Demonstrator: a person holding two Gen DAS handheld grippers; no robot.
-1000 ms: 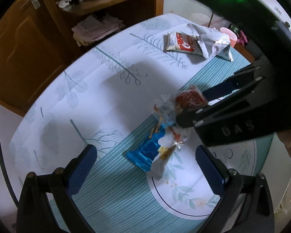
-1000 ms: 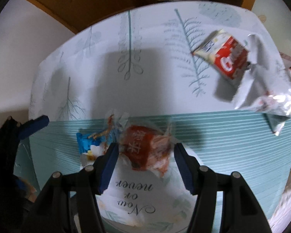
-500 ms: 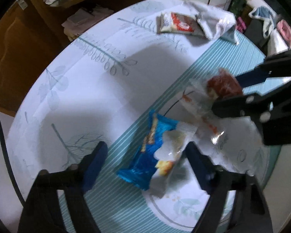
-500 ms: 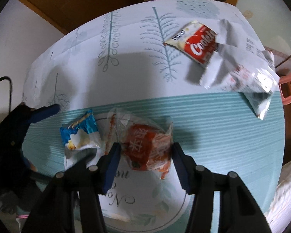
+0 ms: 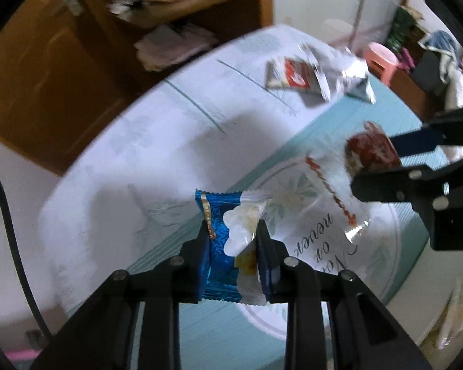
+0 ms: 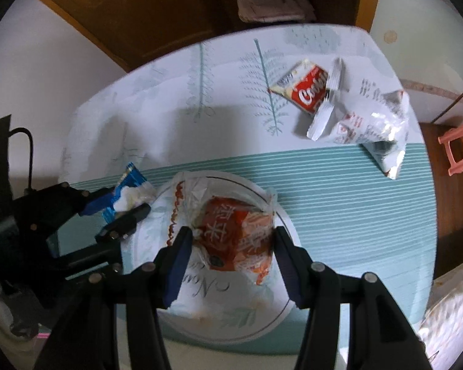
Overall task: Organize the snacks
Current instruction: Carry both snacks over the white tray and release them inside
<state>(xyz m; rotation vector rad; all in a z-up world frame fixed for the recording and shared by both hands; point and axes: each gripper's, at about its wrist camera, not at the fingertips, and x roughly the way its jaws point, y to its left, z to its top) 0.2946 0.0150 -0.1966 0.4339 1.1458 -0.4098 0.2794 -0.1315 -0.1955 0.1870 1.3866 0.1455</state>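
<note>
My left gripper (image 5: 233, 237) is shut on a blue and white snack packet (image 5: 228, 237) and holds it above the table; the packet also shows in the right wrist view (image 6: 129, 192). My right gripper (image 6: 230, 243) is shut on a clear bag with a red snack (image 6: 231, 237) and holds it above the round printed patch; the bag shows at right in the left wrist view (image 5: 370, 154). A red cookie packet (image 6: 305, 91) and a crumpled silver bag (image 6: 373, 120) lie at the far side of the table.
The table wears a white leaf-print and teal striped cloth (image 6: 339, 185). A wooden cabinet with folded cloths (image 6: 274, 3) stands behind it. A pink stool (image 6: 458, 145) stands on the floor at right. A black cable (image 5: 3, 203) hangs at left.
My left gripper closed on the blue packet and lifted it off the cloth. My right gripper kept its hold on the red snack bag and rose slightly.
</note>
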